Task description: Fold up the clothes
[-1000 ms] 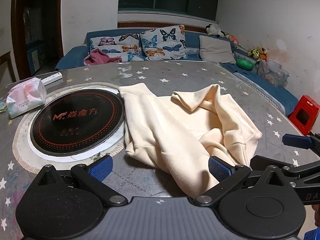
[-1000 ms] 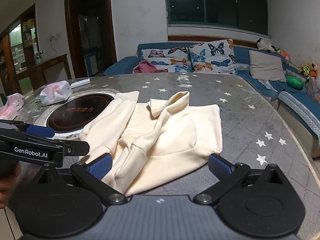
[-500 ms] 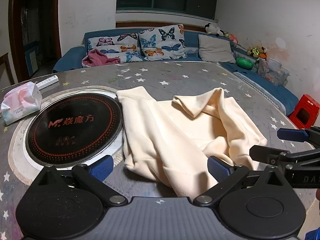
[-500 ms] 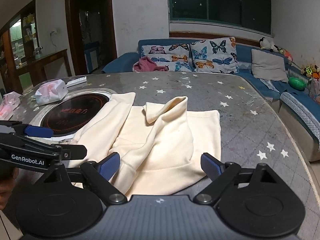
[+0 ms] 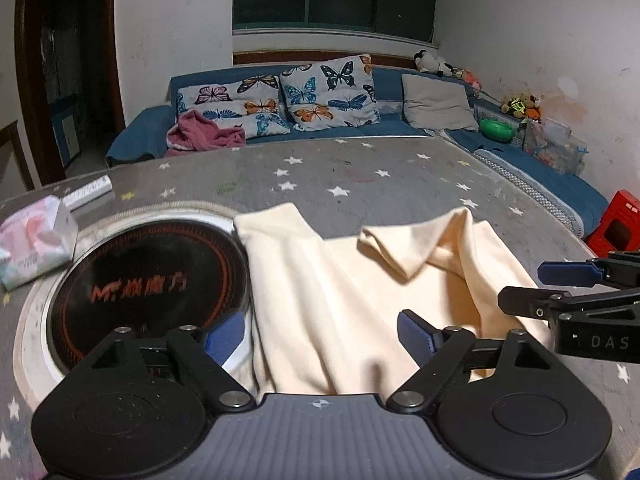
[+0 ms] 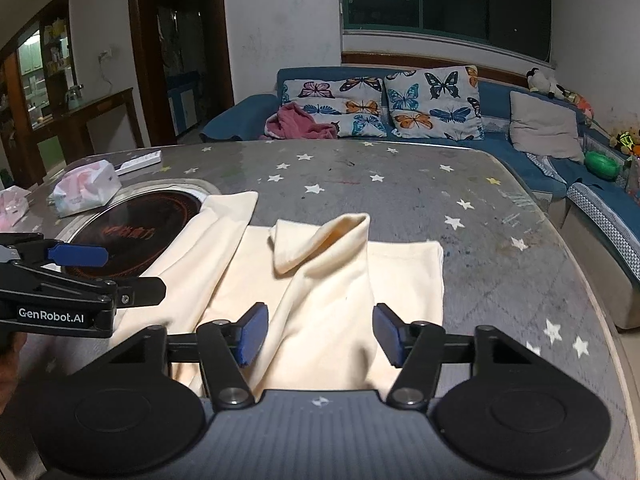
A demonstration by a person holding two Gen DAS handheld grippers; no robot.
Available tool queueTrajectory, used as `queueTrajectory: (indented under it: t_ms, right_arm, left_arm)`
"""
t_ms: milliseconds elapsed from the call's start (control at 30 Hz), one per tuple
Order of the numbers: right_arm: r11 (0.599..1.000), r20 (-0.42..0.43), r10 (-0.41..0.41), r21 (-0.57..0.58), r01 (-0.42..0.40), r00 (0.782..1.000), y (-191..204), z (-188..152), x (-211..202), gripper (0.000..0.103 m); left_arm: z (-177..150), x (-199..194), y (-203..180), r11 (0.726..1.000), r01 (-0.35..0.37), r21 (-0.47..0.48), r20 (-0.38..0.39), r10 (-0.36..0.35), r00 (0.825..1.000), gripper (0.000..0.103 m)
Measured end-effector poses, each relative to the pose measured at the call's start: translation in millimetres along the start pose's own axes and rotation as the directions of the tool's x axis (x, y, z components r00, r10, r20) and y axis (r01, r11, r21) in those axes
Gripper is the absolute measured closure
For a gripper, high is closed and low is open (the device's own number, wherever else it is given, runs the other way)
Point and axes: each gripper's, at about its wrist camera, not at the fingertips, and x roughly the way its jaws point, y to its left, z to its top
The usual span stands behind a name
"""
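Observation:
A cream garment [image 5: 360, 292] lies crumpled on the grey star-patterned table [image 5: 360, 168], partly folded over itself. My left gripper [image 5: 320, 336] is open with its blue pads either side of the garment's near left edge. My right gripper [image 6: 318, 330] is open, narrower, its pads either side of a raised fold of the garment [image 6: 320, 280] at the near edge. Each gripper shows in the other's view, the right one [image 5: 568, 292] at right and the left one [image 6: 80, 276] at left.
A round black induction hob [image 5: 148, 292] is set in the table left of the garment. A tissue pack [image 5: 36, 244] and a white remote [image 5: 86, 192] lie at far left. A blue sofa [image 5: 360, 120] with butterfly cushions stands behind the table.
Both grippers have moved forward onto the garment's near edge. The right gripper's jaws have narrowed around the raised fold; the left jaws have narrowed slightly.

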Motion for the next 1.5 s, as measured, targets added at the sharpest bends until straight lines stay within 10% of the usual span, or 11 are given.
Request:
queueTrajectory:
  t_ms: [600,900,1067,1500]
  right_arm:
    - [0.996,-0.091,0.008,0.085,0.0,0.996,-42.1,34.0,90.6,0.077]
    - [0.997,-0.041,-0.033,0.064,0.035,0.999,-51.2,33.6,76.2,0.099]
    - [0.995,-0.01,-0.073,0.065,0.074,0.997,-56.7,31.1,57.9,0.1]
    - [0.97,0.105,-0.203,0.157,0.186,0.973,-73.9,6.4,-15.9,0.1]
  left_arm:
    - [33.2,87.4,21.2,0.996,0.053,-0.07,-0.05,-0.056,0.997,0.023]
    - [33.6,107.9,21.6,1.0,0.018,-0.01,-0.053,-0.019,0.998,0.052]
    - [34.9,102.3,27.5,1.0,0.012,-0.015,-0.032,-0.012,0.999,0.093]
    - [28.6,59.6,33.3,0.996,0.076,-0.044,0.02,-0.075,0.997,0.101]
